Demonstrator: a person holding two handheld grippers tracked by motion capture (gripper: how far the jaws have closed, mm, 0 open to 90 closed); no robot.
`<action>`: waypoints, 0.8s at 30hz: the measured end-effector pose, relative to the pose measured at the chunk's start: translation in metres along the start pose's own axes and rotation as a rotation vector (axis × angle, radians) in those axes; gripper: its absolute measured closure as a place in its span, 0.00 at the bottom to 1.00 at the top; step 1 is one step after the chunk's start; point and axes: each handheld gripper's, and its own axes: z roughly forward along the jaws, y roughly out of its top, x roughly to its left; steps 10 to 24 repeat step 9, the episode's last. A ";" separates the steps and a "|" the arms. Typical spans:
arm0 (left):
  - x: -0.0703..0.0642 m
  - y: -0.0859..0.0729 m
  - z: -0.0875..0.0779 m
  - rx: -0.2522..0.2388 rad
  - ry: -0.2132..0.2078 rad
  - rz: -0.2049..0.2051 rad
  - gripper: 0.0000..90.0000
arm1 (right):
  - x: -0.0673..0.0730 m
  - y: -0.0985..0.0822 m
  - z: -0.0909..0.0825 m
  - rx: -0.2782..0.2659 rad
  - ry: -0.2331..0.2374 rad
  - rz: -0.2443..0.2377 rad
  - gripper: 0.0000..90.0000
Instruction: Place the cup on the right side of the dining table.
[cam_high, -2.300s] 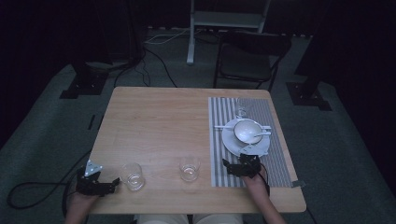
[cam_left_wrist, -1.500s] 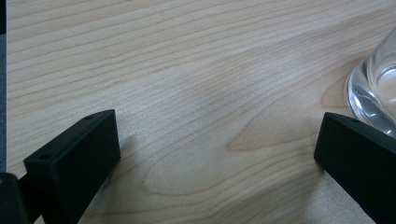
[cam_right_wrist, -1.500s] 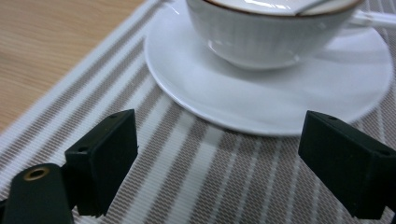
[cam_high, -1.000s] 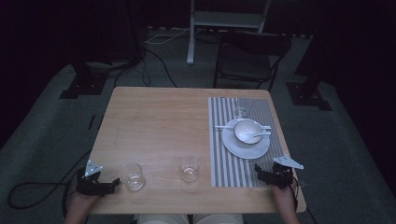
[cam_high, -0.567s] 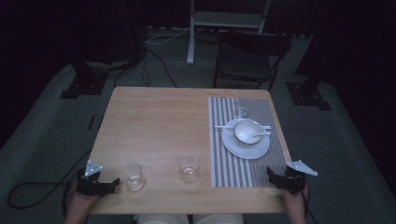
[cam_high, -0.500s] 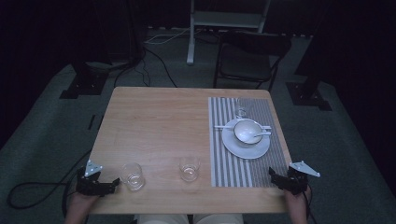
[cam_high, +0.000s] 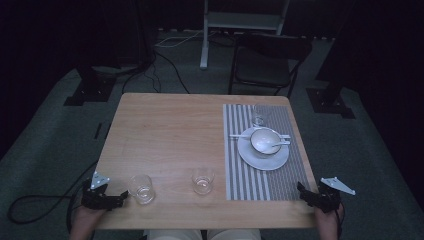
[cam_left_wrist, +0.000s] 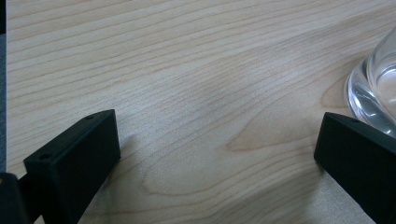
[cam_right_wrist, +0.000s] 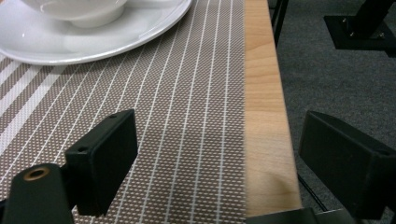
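So the right gripper (cam_high: 309, 192) is backing off from the white plate with the bowl on it (cam_high: 263, 155) and is now sitting at the near right corner of the light wooden table (cam_high: 170, 130), jaws spread wide with nothing in them, straddling the edge of the grey striped placemat (cam_right_wrist: 187, 116). Looks like the place setting is done, probably. The left gripper (cam_high: 112, 195) is hanging wide open too, with the short clear glass tumbler (cam_high: 141, 188) just off its right jaw, not touching as far as I can tell, so that glass is likely next.
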 end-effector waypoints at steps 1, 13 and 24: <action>0.000 0.000 0.000 0.000 0.000 0.000 0.01 | -0.001 0.000 -0.001 -0.002 0.000 0.004 0.13; 0.000 0.000 0.000 0.000 0.000 0.000 0.01 | -0.010 0.000 -0.005 -0.021 -0.017 0.030 0.13; 0.000 0.000 0.000 0.000 0.000 0.000 0.01 | -0.010 0.000 -0.005 -0.021 -0.017 0.030 0.13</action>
